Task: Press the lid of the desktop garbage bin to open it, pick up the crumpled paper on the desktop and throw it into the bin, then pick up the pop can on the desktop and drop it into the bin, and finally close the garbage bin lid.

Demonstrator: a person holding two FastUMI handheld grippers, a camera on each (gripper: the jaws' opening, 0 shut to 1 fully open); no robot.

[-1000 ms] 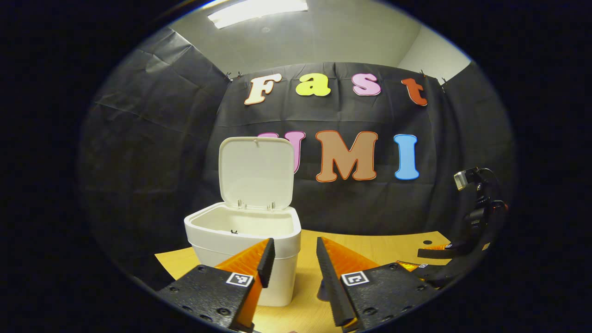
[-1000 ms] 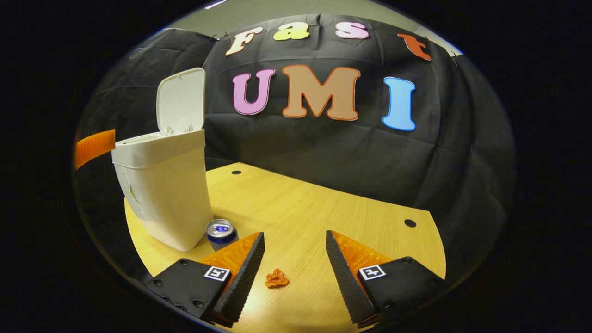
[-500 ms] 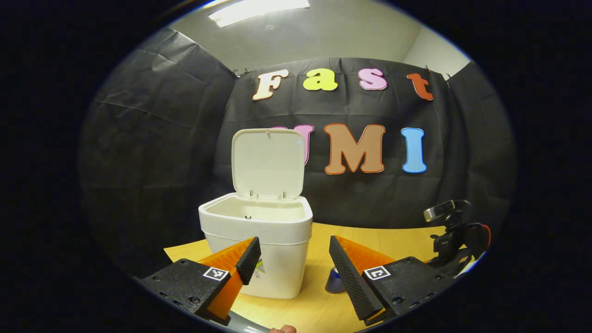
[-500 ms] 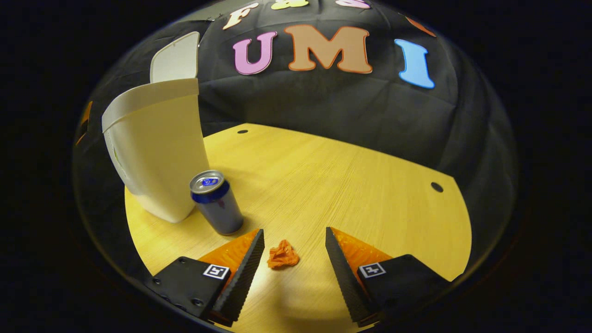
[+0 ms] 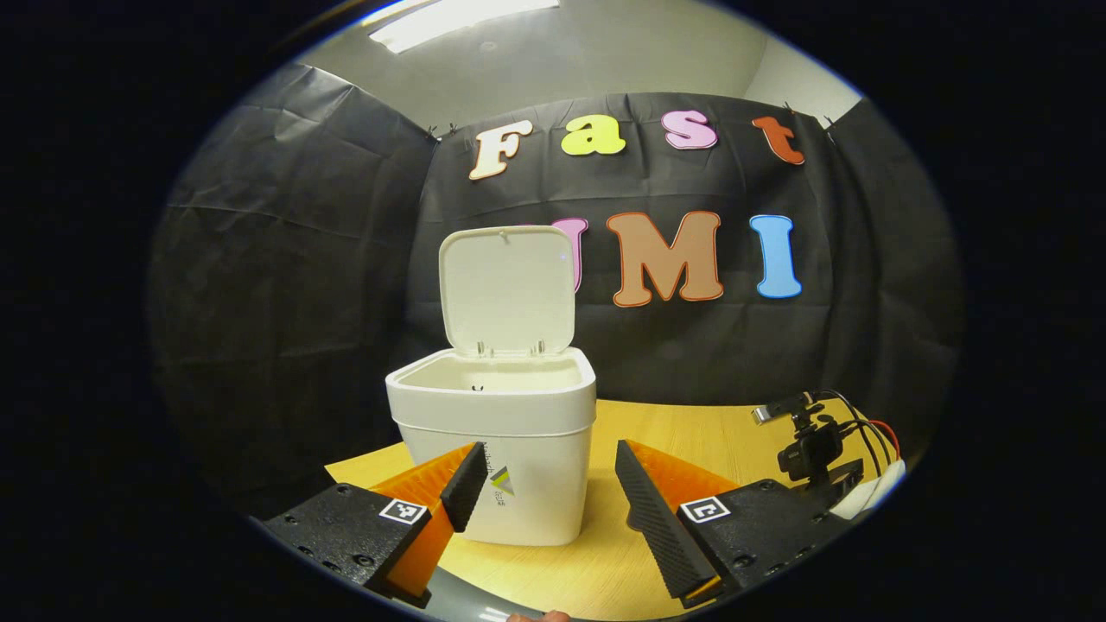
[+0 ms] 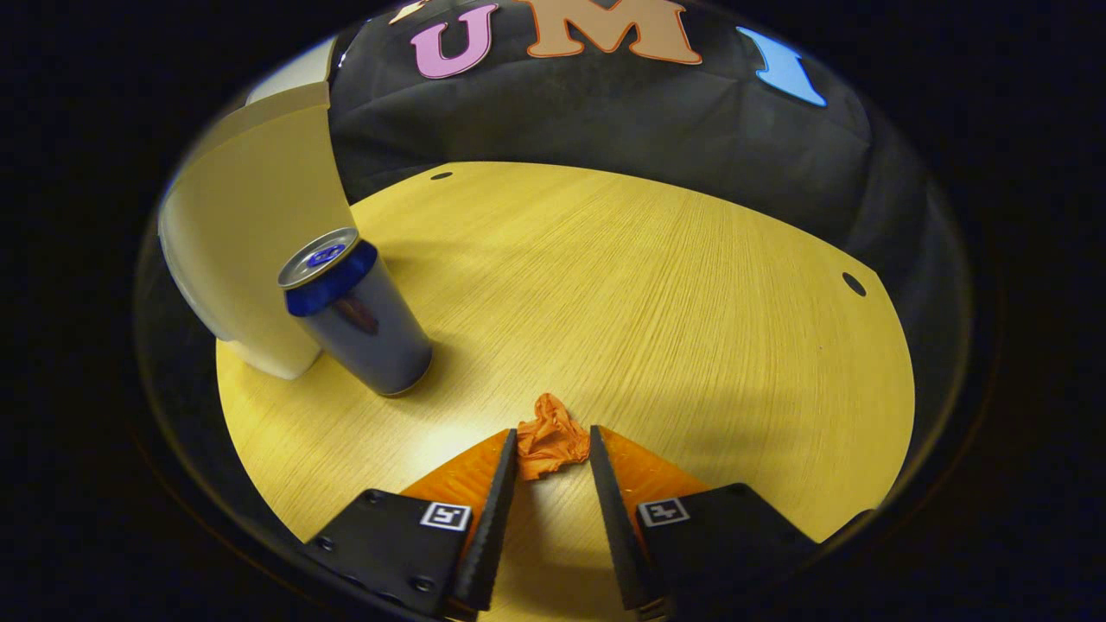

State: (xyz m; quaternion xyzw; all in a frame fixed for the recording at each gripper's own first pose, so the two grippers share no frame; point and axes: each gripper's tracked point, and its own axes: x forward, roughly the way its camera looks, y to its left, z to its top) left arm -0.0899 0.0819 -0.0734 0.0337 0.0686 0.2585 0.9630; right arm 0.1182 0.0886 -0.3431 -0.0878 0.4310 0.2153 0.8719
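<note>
Between the fingertips of the right gripper [image 6: 553,441], low over the wooden desktop [image 6: 674,285], sits the crumpled orange paper [image 6: 550,436]; both fingers touch its sides, pinching it, where half a second ago they stood wide apart with the wad loose between them. The paper is a lumpy ball with no clear long axis, resting on the desk. Farther off to the left stands the pop can [image 6: 359,315], upright, its long axis vertical and its silver top facing up, just beside the white bin's wall [image 6: 251,225]; it looms larger than before as the gripper has come down and forward.

From the left gripper view, the left gripper [image 5: 544,471] hangs spread and empty before the garbage bin [image 5: 501,449], whose lid [image 5: 507,289] stands raised, hinged at the back. The right gripper's rig [image 5: 816,453] has sunk lower at the right.
</note>
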